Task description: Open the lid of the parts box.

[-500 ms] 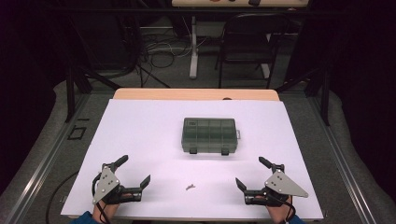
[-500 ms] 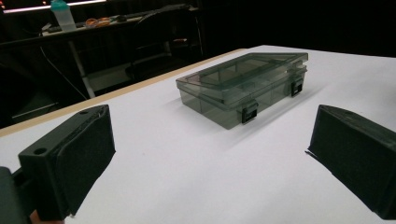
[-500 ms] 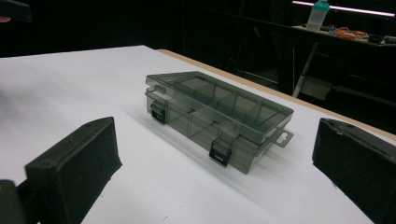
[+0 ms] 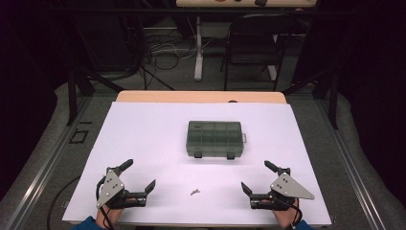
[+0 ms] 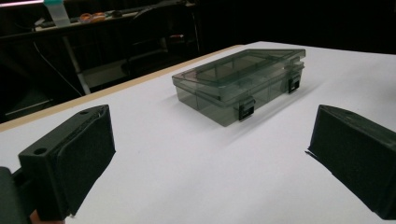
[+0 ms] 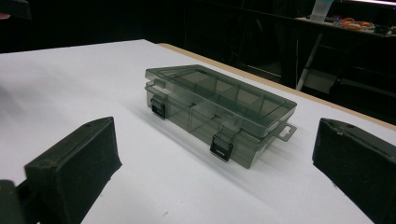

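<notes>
A smoky transparent compartment box [image 4: 214, 139] lies closed in the middle of the white table top [image 4: 143, 134], its two black latches facing me. It shows ahead in the left gripper view [image 5: 240, 84] and the right gripper view [image 6: 219, 112]. A small screw-like piece [image 4: 195, 192] lies on the sheet near the front edge, between my hands. My left gripper [image 4: 140, 175] rests at the front left, jaws wide open and empty. My right gripper [image 4: 256, 176] rests at the front right, also open with nothing between its jaws.
The wooden table edge [image 4: 201, 97] runs along the far side. Beyond it stand a dark chair [image 4: 251, 43] and a white desk leg [image 4: 197, 48] with cables on the floor. Metal frame rails [image 4: 352, 163] border the table.
</notes>
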{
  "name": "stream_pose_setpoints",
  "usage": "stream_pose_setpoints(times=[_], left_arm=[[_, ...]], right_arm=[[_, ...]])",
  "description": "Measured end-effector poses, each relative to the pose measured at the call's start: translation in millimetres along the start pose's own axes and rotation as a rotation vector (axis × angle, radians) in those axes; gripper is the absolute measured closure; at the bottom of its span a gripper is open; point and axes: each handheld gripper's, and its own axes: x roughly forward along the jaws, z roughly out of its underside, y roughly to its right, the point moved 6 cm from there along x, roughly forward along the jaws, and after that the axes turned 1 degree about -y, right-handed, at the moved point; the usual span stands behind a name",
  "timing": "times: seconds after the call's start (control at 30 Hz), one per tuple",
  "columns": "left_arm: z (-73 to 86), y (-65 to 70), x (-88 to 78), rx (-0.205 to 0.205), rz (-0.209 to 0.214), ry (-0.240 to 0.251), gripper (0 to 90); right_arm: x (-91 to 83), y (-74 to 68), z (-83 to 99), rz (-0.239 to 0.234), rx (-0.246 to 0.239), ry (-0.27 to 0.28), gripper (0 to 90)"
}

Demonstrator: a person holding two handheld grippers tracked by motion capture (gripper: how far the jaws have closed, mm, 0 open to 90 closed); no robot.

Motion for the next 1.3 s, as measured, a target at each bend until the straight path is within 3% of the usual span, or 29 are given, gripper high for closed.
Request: stream_pose_setpoints(times=[0.53,0.57,0.6,0.83,1.0,1.03,1.07,1.3], left_arm=[[0.4,3.4,20.2,0.0,0.062,-0.032,0.0],[0.6,3.8,21.7,0.005,0.066,-0.038,0.0],[0.6,4.0,22.6,0.006,0.069,-0.039,0.0],[-0.7,6.1,31.7,0.008,0.098,-0.045,0.0],[-2.0,7.1,39.9,0.01,0.127,-0.053,0.0],[-2.4,7.0,41.9,0.012,0.127,-0.05,0.0],[-2.6,6.9,43.2,0.011,0.129,-0.051,0.0],[-5.7,5.4,54.9,0.01,0.15,-0.06,0.0]], right_arm=[[12.9,9.1,6.3,-0.013,0.026,-0.049,0.0],[15.7,9.0,5.6,-0.009,0.031,-0.024,0.0],[14.9,9.1,6.3,-0.018,0.029,-0.049,0.0],[23.1,10.5,6.8,-0.044,0.026,-0.079,0.0],[27.1,13.4,6.4,-0.043,0.022,-0.09,0.0],[29.9,13.7,5.3,-0.038,0.025,-0.063,0.0],[28.6,15.1,5.6,-0.041,0.018,-0.086,0.0],[35.8,20.2,6.0,-0.059,0.033,-0.098,0.0]])
